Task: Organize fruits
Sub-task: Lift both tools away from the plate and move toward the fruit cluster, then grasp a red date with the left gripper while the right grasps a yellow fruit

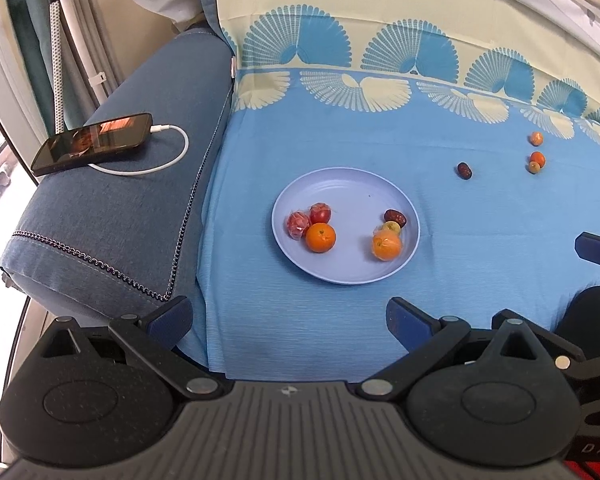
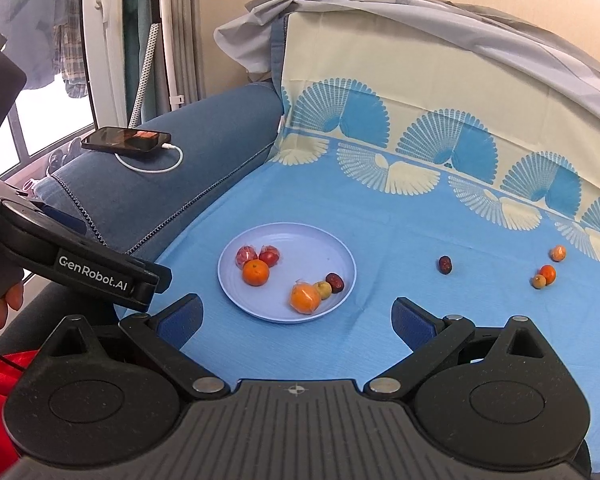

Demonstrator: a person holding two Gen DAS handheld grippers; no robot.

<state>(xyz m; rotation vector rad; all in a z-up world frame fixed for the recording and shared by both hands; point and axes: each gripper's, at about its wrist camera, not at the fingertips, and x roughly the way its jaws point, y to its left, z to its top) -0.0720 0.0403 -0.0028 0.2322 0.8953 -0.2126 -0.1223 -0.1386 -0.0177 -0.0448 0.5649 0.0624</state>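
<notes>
Both the left gripper (image 1: 288,322) and right gripper (image 2: 298,320) are wide open, holding nothing. The plate (image 2: 236,284) has six fruits. Grab the date (image 2: 445,265) at two o'clock gently.

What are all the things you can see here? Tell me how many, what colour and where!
plate: one, pale lilac, on the blue cloth, holding six fruits
oranges on plate: two, orange, one on each side of the plate; one looks wrapped
red fruits: two, red, wrapped, at the plate's left side
small green fruit: one, yellow-green, on the plate
dates: two, dark red, one on the plate, one on the cloth
loose fruits: three, two orange and one tan, far right on the cloth
phone: one, black, with a white cable, on the blue armrest
left gripper: black with blue pads, jaws open, empty
right gripper: same, jaws open, empty
</notes>
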